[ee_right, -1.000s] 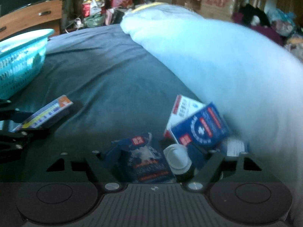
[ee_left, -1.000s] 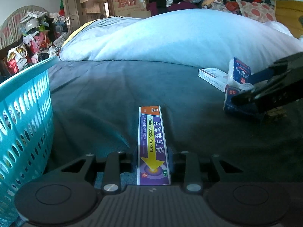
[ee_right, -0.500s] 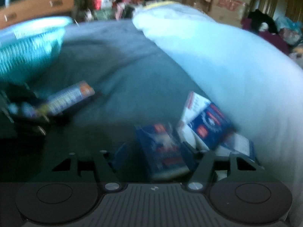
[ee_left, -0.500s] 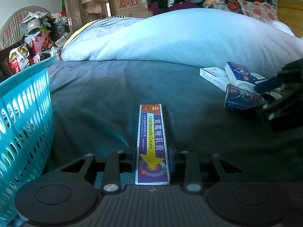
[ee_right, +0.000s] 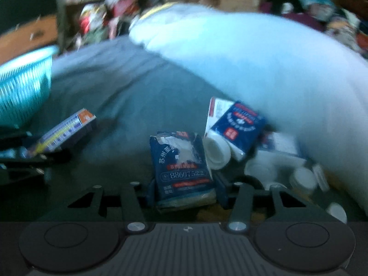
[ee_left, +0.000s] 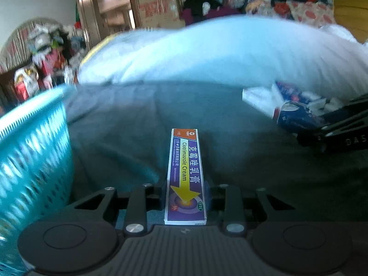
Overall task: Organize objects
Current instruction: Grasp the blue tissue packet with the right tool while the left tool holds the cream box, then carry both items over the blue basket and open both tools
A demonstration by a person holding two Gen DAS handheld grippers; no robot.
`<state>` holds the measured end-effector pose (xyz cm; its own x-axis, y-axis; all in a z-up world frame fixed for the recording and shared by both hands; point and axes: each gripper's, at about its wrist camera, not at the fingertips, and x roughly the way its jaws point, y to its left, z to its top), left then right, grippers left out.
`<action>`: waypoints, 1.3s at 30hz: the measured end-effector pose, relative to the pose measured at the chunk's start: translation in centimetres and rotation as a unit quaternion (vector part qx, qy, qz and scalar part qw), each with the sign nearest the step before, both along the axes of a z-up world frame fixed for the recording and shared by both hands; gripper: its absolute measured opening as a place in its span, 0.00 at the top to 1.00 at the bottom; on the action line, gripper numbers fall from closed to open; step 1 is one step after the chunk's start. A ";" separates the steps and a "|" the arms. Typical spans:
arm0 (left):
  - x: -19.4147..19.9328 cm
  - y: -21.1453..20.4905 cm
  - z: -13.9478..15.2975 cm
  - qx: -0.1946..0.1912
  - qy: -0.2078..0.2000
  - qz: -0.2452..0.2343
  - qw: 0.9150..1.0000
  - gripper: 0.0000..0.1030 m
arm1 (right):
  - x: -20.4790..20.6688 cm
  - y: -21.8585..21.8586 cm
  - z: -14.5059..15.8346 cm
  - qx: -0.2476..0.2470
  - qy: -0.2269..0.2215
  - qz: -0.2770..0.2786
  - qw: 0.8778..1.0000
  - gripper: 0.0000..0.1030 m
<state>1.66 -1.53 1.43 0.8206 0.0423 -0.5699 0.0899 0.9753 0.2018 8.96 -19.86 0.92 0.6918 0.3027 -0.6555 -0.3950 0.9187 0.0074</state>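
Observation:
My left gripper (ee_left: 185,189) is shut on a long purple and yellow Clotrimazole Cream box (ee_left: 185,174), held above the dark grey bed sheet; the box also shows in the right wrist view (ee_right: 65,131). My right gripper (ee_right: 184,189) is shut on a dark blue packet with white print (ee_right: 182,165), which also shows in the left wrist view (ee_left: 296,117). A teal plastic basket (ee_left: 30,151) stands to the left of the left gripper and shows at far left in the right wrist view (ee_right: 23,87).
A pile lies by the right gripper: a blue and white box (ee_right: 238,124), a white box (ee_left: 257,97), white bottles (ee_right: 217,148) and caps. A large pale blue duvet (ee_left: 218,53) runs across the back. Room clutter stands beyond the bed.
My right gripper has closed on the blue packet and drawn it away from the pile. My left gripper keeps the cream box; both views are blurred by motion.

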 end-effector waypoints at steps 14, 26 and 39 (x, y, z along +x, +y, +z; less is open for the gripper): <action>-5.8 10.1 18.6 -0.077 -0.133 0.066 0.986 0.69 | -2.9 7.1 18.9 0.093 -0.148 -0.022 0.984 0.51; -2.8 30.7 25.5 -0.057 -0.080 0.150 0.984 0.69 | 0.2 21.3 25.3 0.140 -0.091 0.076 0.983 0.51; 1.3 33.7 21.1 -0.075 -0.041 0.143 0.986 0.69 | -0.5 27.6 23.4 0.114 -0.058 0.087 0.988 0.51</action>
